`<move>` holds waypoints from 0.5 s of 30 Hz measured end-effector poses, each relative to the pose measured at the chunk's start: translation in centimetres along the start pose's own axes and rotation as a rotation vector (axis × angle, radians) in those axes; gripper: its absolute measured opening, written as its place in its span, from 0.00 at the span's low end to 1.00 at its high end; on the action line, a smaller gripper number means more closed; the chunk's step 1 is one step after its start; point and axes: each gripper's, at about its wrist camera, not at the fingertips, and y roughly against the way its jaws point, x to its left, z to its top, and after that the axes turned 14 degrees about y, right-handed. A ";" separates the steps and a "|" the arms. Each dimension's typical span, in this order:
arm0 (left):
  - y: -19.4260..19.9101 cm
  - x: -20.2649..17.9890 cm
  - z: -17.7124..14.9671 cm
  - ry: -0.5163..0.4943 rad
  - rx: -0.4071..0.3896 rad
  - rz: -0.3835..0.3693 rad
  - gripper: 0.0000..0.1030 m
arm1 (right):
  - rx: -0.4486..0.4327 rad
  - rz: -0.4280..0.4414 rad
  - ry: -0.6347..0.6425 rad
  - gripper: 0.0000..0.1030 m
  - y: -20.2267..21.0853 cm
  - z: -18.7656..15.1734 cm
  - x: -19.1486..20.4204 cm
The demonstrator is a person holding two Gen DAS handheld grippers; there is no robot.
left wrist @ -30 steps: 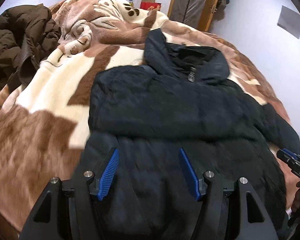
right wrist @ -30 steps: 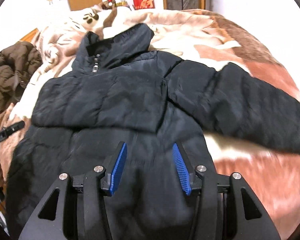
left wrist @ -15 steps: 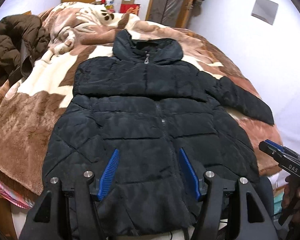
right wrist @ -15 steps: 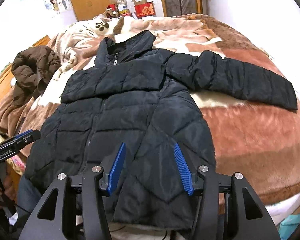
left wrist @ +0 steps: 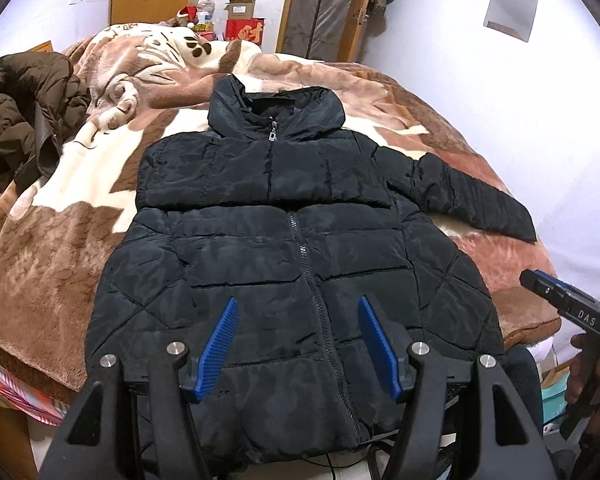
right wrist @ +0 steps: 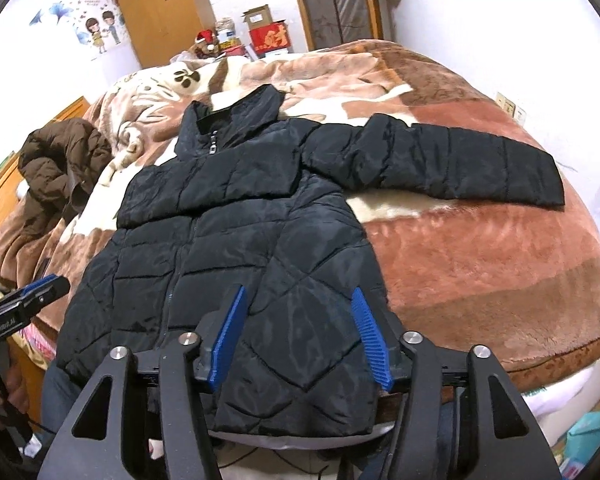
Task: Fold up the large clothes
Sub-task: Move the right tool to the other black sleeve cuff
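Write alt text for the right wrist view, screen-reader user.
A black puffer jacket lies zipped and face up on a brown and cream blanket, one sleeve stretched out to the right. The open right claw hovers over its hem, holding nothing. The left claw shows at the left edge, and a brown coat sits heaped beyond it.

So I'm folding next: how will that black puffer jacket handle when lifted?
The black puffer jacket will probably drape floppily, since it lies limp on the blanket. Its shiny shell looks slippery. Quilted padding suggests it's bulky but light.
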 end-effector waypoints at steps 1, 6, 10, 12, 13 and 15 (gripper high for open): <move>-0.2 -0.1 0.1 -0.003 0.005 0.002 0.63 | 0.001 -0.005 -0.011 0.57 -0.2 0.0 -0.6; -2.2 -1.1 1.2 -0.014 0.022 0.011 0.63 | 0.017 -0.029 -0.091 0.57 -1.6 0.4 -4.3; -4.1 -2.1 2.5 -0.027 0.030 0.011 0.63 | 0.035 -0.059 -0.180 0.58 -3.4 0.6 -8.2; -5.3 -2.6 3.3 -0.035 0.032 0.012 0.64 | 0.050 -0.084 -0.225 0.58 -4.4 0.6 -10.5; -6.0 -2.9 3.7 -0.040 0.034 0.015 0.64 | 0.054 -0.094 -0.245 0.58 -4.9 0.7 -11.5; -7.4 -3.1 4.4 -0.047 0.035 0.020 0.65 | 0.066 -0.121 -0.289 0.58 -6.1 0.8 -13.9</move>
